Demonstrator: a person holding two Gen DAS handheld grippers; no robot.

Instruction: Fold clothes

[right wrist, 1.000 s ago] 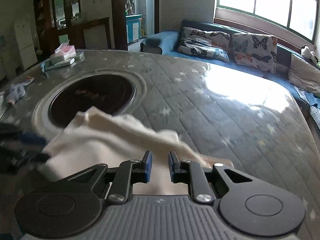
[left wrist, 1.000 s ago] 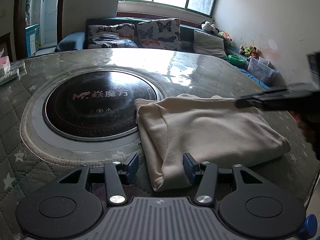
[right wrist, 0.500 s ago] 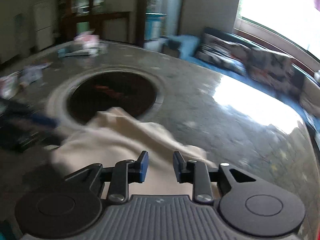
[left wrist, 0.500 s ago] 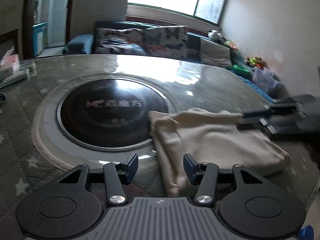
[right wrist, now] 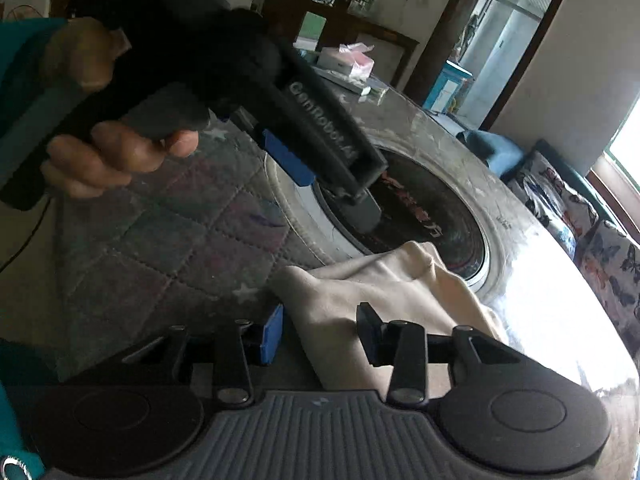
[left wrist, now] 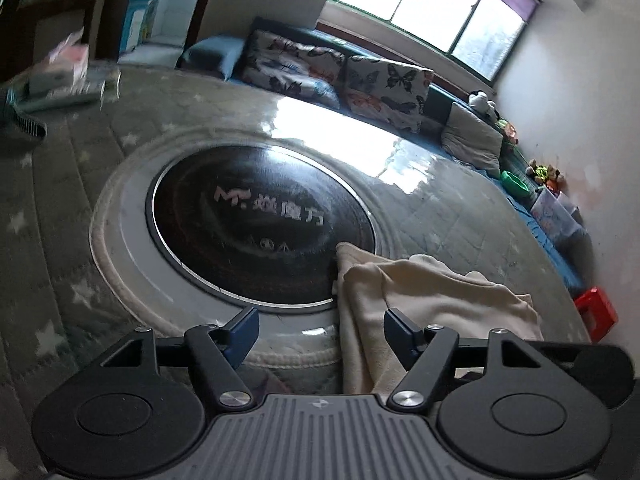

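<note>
The folded cream cloth [left wrist: 432,300] lies on the quilted tabletop [left wrist: 60,208], its far corner over the edge of the round black hob [left wrist: 260,224]. The left gripper [left wrist: 320,330] has its jaws wide and opening; the cloth's near edge sits between them, nearer the right jaw, not pinched. The right gripper [right wrist: 320,330] is opening too, its jaws partly apart and astride the cloth [right wrist: 380,292] with no grip. A hand [right wrist: 116,152] holds the left gripper's handle ahead of the right jaws.
</note>
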